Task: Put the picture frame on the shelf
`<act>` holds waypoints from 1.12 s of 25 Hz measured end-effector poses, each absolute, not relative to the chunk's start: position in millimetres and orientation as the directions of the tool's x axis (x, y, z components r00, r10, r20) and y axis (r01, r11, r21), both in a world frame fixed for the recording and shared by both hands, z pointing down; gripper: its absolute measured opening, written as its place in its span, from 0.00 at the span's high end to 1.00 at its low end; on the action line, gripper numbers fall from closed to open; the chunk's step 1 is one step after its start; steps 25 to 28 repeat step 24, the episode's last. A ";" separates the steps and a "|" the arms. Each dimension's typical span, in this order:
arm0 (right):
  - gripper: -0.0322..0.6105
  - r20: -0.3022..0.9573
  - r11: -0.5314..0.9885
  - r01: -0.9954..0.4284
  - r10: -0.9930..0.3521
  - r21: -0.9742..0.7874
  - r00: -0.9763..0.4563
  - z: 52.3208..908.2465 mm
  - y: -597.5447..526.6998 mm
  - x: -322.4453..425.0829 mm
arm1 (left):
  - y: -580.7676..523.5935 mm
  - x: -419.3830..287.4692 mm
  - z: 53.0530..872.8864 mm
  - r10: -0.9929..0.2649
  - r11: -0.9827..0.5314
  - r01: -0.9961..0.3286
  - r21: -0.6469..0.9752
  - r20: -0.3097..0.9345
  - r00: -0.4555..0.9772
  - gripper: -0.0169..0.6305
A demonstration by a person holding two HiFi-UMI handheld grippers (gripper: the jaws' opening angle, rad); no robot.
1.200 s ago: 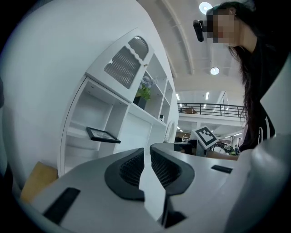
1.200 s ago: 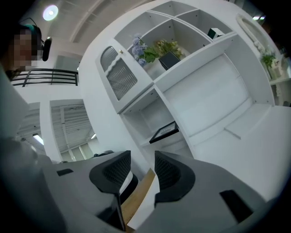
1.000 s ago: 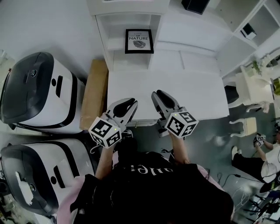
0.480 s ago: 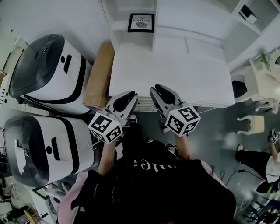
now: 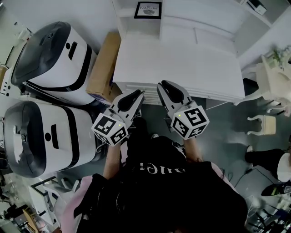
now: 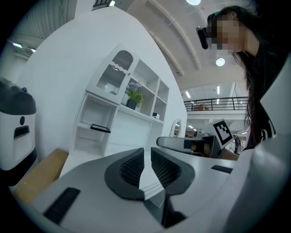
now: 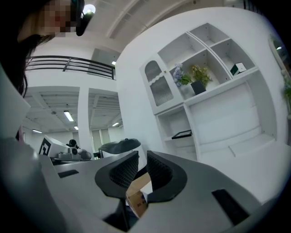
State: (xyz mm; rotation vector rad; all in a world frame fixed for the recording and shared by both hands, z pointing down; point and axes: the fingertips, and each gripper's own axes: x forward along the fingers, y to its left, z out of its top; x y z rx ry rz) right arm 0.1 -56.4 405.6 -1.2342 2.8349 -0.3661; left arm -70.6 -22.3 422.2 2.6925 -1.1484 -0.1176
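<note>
Shelf (image 5: 136, 28) holds picture frame (image 5: 148, 10) | print: head view only | left hand-held gripper (image 6: 146, 155) ajar | right hand-held gripper (image 7: 142, 160) closing, empty

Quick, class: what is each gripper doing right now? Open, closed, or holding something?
Left gripper: jaws a narrow gap apart, holding nothing.
Right gripper: jaws closing, narrowly apart, nothing between them.

Staged home corner in a big hall.
Ahead of the right gripper (image 7: 142, 159) stand white shelves (image 7: 207, 120) with potted plants (image 7: 198, 75); to its left, a bulky white machine (image 7: 119, 146), a mezzanine railing (image 7: 68, 64), ceiling strip lights (image 7: 69, 116).
</note>
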 end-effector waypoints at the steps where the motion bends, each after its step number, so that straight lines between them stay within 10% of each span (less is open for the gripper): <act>1: 0.82 0.069 0.661 -0.717 -0.723 -0.222 -0.687 405.6 -53.4 0.5 | -18.5 -70.5 422.3 -0.724 -0.671 -0.707 0.226 0.010 0.690 0.90; 28: 0.82 0.095 0.694 -0.685 -0.684 -0.222 -0.724 412.5 -27.7 -5.7 | 11.5 -59.6 420.4 -0.723 -0.672 -0.708 0.215 0.018 0.691 0.90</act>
